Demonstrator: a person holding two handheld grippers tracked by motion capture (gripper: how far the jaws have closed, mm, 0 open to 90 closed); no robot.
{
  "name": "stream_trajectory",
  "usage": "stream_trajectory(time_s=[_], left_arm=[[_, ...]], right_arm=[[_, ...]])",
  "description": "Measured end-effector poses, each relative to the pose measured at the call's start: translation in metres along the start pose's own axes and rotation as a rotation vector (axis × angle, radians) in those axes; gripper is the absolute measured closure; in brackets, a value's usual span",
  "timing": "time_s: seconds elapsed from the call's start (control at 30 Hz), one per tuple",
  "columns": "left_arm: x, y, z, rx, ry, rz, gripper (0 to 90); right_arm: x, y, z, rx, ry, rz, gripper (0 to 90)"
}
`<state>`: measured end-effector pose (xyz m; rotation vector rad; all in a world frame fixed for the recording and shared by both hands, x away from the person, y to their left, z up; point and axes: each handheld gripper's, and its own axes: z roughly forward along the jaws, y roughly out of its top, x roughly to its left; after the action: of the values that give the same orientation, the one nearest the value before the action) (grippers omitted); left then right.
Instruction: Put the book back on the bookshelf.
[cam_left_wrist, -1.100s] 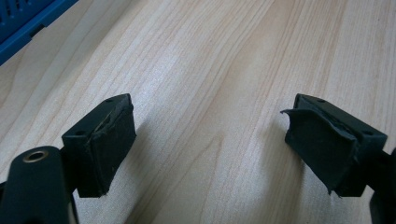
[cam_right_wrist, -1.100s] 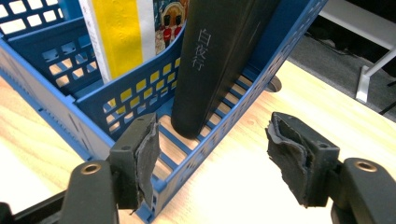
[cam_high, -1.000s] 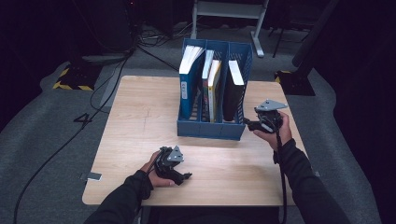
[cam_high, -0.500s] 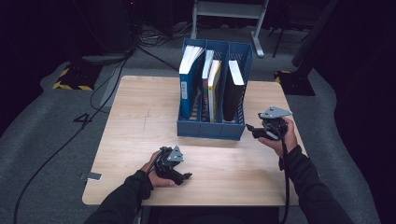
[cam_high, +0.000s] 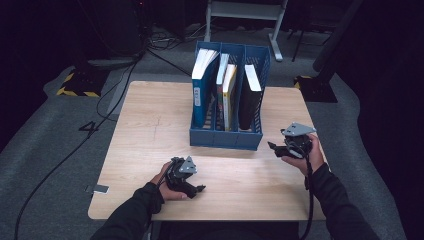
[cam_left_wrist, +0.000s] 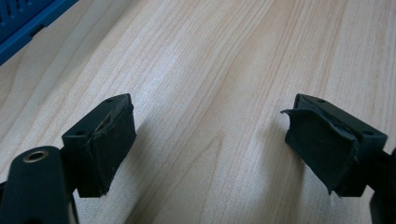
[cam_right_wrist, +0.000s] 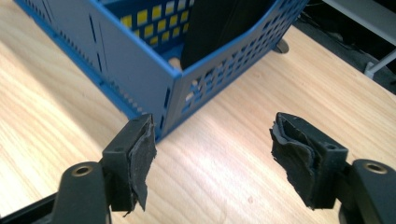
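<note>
Blue file rack (cam_high: 226, 136) stands upright at the middle of the wooden tabletop (cam_high: 150, 120), toward the far edge, with three compartments open upward. Left compartment holds a blue-spined book (cam_high: 201, 85) leaning left; middle compartment holds two thinner books, one with a yellow spine (cam_high: 227, 95); right compartment holds a black binder (cam_high: 248, 97). Right gripper (cam_high: 275, 148) is held in the hand off the rack's near right corner, near it but apart, pointing left toward that corner. In the right gripper view its fingers (cam_right_wrist: 135, 158) are spread wide with nothing between them; the rack's corner (cam_right_wrist: 173, 93) sits just beyond the left finger, the black binder visible behind the perforated wall. Left gripper (cam_high: 199, 189) rests low at the near edge of the tabletop, well apart from the rack. In the left gripper view its fingers (cam_left_wrist: 107, 140) are spread wide over bare wood, pads worn and frayed at the edges; a strip of the blue rack (cam_left_wrist: 28, 23) shows at top left.
</note>
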<state>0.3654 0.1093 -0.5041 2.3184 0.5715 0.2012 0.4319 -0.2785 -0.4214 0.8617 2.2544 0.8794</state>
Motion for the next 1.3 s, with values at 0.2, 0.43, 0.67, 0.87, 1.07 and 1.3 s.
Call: stream_trajectory(time_s=[0.2,0.43,0.67,0.87,1.07,1.3], left_arm=[[0.000,0.000,0.000,0.001,0.002,0.000,15.5],[0.000,0.000,0.000,0.000,0.001,0.000,15.5],[0.000,0.000,0.000,0.000,0.001,0.000,15.5],[0.000,0.000,0.000,0.000,0.001,0.000,15.5],[0.000,0.000,0.000,0.000,0.001,-0.001,15.5],[0.000,0.000,0.000,0.001,0.001,-0.001,15.5]], right_arm=[[0.003,-0.011,-0.002,0.020,0.004,-0.030,28.9],[0.007,-0.026,-0.006,0.046,0.021,-0.045,28.3],[0.008,-0.041,-0.011,0.065,0.035,-0.044,27.8],[0.007,-0.060,-0.014,0.095,0.032,-0.039,27.1],[0.005,-0.078,-0.017,0.102,0.034,-0.015,24.7],[0.001,-0.102,-0.023,0.090,0.042,0.030,22.7]])
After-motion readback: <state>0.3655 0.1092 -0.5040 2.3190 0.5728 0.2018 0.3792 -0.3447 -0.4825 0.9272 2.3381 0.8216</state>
